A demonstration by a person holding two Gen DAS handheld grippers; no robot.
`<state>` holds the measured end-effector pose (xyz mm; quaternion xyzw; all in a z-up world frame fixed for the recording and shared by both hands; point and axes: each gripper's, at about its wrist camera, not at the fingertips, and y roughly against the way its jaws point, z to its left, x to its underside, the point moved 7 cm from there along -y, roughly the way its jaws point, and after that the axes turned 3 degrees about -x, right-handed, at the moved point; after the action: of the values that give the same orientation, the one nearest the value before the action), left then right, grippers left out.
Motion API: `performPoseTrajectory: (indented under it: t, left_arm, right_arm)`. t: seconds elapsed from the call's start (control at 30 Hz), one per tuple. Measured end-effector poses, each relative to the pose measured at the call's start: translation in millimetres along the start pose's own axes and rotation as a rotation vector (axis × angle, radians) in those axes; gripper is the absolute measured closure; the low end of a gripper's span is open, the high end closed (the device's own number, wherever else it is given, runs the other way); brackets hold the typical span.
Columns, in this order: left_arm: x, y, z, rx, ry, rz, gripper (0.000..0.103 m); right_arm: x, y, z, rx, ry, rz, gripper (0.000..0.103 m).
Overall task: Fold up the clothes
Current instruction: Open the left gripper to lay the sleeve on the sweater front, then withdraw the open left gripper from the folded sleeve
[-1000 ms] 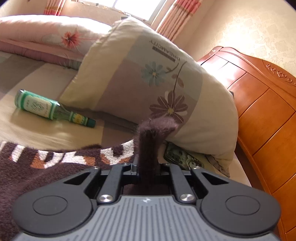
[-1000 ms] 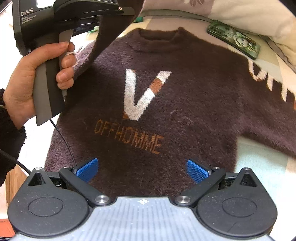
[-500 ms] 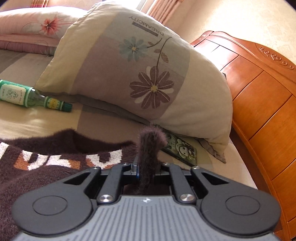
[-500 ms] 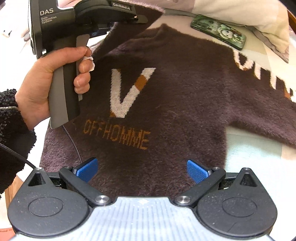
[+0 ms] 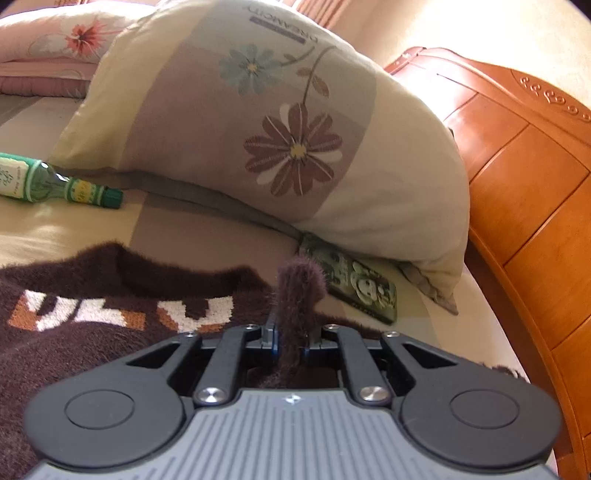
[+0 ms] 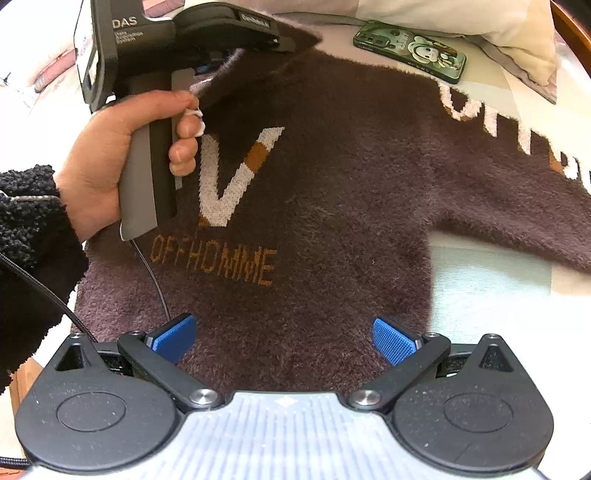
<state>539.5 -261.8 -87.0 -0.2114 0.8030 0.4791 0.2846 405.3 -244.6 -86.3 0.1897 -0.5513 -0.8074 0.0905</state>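
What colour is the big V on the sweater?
White with a tan-brown band across one stroke, on the dark brown sweater; V shows best in the right wrist view.

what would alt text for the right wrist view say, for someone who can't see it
A fuzzy brown sweater with a white V lies flat on a bed, while a hand holds the left gripper, shut on its sleeve. The right gripper hovers over the hem, jaws open. A green phone lies near a pillow.

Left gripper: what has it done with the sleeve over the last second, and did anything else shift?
The left gripper, shut on the sleeve, has carried it across the sweater toward the phone. The right gripper stays open above the hem. Bottle and pillow lie unmoved.
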Motion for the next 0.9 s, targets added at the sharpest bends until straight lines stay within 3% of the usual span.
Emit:
performPoseTrajectory:
  t: [0.2, 0.43, 0.53, 0.73, 0.9]
  left_arm:
    - [17.9, -4.6, -7.8, 0.009, -0.049, 0.069, 0.091]
    - [31.0, -8.9, -16.0, 0.074, -0.061, 0.144, 0.088]
    - [34.3, -6.0, -22.3, 0.136, -0.075, 0.167, 0.086]
    - [32.4, 6.5, -61.4, 0.290, -0.191, 0.168, 0.084]
    - [31.0, 32.3, -59.6, 0.282, -0.272, 0.141, 0.078]
  right_arm:
    - [2.9, 1.9, -3.9, 0.014, -0.012, -0.006, 0.000]
    - [5.7, 4.5, -3.7, 0.023, -0.010, -0.017, 0.000]
    - [5.9, 5.4, -2.8, 0.026, -0.011, -0.023, 0.000]
    - [5.8, 6.2, 1.1, 0.039, -0.003, -0.031, 0.000]
    - [8.1, 5.0, 9.8, 0.049, 0.025, -0.023, 0.000]
